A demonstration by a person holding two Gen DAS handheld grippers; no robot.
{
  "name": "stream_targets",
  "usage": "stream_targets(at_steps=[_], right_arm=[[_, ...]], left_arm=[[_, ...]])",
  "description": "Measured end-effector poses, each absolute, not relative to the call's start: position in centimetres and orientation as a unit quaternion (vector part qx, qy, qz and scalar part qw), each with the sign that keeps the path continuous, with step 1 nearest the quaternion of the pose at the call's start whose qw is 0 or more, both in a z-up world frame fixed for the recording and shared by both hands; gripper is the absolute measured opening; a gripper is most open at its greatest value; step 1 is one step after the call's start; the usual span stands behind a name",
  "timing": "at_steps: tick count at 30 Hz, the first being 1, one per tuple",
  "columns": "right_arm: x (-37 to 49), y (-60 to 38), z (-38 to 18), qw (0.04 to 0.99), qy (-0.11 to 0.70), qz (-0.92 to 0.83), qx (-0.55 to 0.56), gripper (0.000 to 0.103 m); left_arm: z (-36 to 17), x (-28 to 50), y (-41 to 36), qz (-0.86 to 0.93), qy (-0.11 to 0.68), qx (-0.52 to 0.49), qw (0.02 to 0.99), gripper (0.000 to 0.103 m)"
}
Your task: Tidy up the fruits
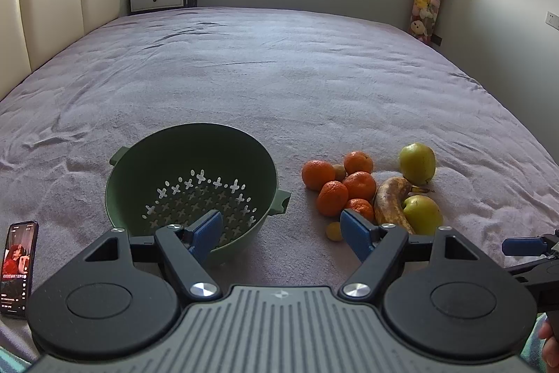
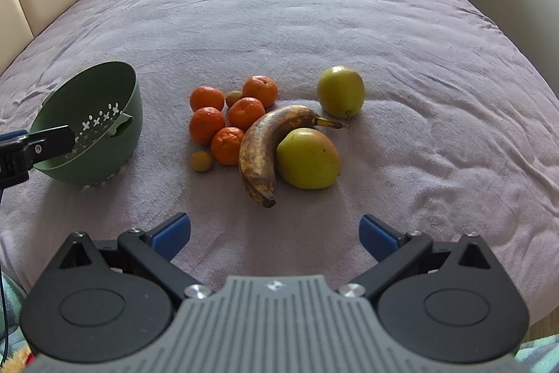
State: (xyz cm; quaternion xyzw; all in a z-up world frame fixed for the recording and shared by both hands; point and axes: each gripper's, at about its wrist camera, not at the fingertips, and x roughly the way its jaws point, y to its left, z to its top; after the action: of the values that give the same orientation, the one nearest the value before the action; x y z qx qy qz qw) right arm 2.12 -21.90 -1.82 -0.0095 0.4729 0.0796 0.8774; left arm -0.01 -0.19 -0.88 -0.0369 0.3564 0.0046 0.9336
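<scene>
A phone [image 1: 18, 268] is cut off by the left gripper [image 1: 281, 228], whose jaws are spread, empty, before a tilted green perforated colander [image 1: 190, 184]. Right of it, five dimpled tangerines [image 2: 246, 112], a browned banana [image 2: 265, 145] and two smooth green apples [image 2: 309, 158] are clustered on the mauve fleecy bedspread [image 2: 279, 23]. The right gripper [image 2: 274, 233] is likewise held wide, grasping nothing.

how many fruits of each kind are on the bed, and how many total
Tangerines: 5
Green apples: 2
Banana: 1
Small brownish round fruits: 2
Total: 10, all lying on the bed cover; none in the green colander.
</scene>
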Motion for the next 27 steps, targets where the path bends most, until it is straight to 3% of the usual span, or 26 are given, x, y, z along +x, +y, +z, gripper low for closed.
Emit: stream_targets(at_steps=[27], right_arm=[[2.11, -22.36, -2.09, 0.874, 0.48, 0.077, -0.009, 0.099]], left_arm=[[-0.92, 0.03, -0.49, 0.003, 0.361, -0.034, 0.932, 0.09]])
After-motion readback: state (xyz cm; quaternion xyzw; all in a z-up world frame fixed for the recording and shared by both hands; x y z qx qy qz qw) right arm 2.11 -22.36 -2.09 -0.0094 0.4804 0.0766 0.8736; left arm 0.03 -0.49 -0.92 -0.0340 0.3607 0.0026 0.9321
